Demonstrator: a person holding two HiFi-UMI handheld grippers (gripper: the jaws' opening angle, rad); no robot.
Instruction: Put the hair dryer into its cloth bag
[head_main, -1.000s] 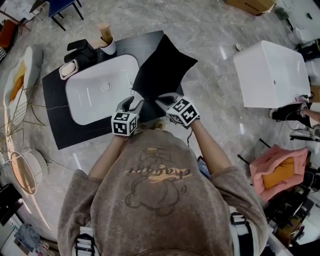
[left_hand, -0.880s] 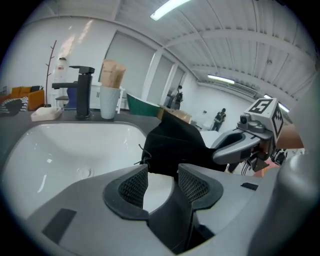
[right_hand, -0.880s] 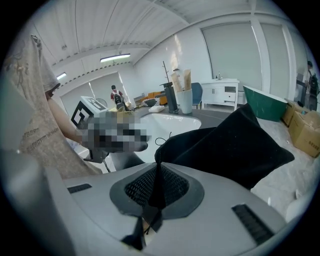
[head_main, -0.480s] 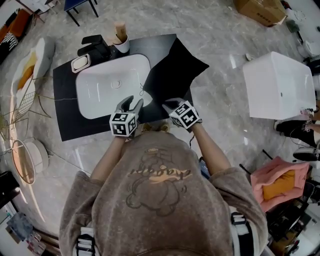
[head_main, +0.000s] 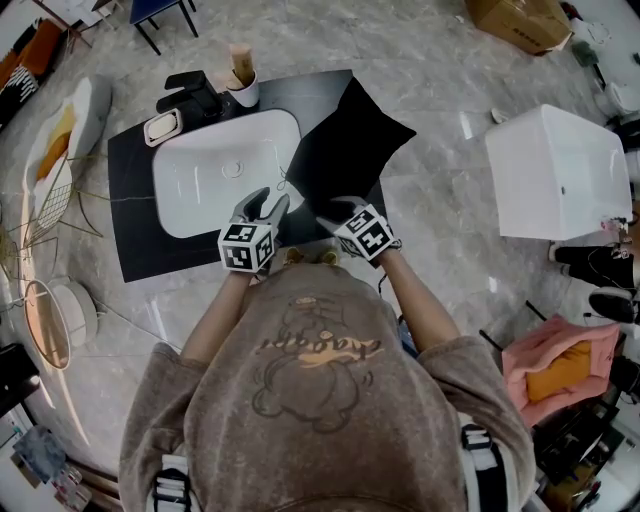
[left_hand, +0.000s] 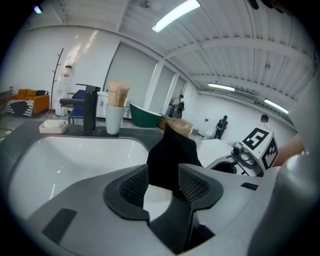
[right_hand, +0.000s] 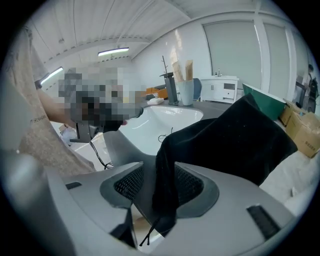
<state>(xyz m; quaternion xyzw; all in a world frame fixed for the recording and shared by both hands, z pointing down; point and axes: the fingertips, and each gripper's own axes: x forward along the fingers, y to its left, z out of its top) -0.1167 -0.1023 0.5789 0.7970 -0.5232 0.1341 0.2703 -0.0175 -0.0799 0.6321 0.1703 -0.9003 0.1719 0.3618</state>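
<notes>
A black cloth bag (head_main: 345, 140) lies bulged on the dark countertop (head_main: 130, 235), right of the white sink (head_main: 215, 180). No hair dryer shows in any view. My right gripper (head_main: 335, 212) is at the bag's near edge. In the right gripper view the bag (right_hand: 235, 140) runs down between the jaws of that gripper (right_hand: 160, 187), which are opening. A gap shows beside the left pad, and a drawstring hangs below. My left gripper (head_main: 262, 205) stands open over the sink's near rim. In the left gripper view the bag (left_hand: 172, 155) rises just beyond that gripper (left_hand: 164, 180).
A black faucet (head_main: 195, 95), a soap dish (head_main: 160, 128) and a white cup of sticks (head_main: 243, 85) stand behind the sink. A white tub (head_main: 560, 170) sits on the marble floor to the right. People stand far off in the left gripper view.
The right gripper's jaws have spread apart around the bag's near edge. The left gripper has lifted a little and drawn slightly away from the bag.
</notes>
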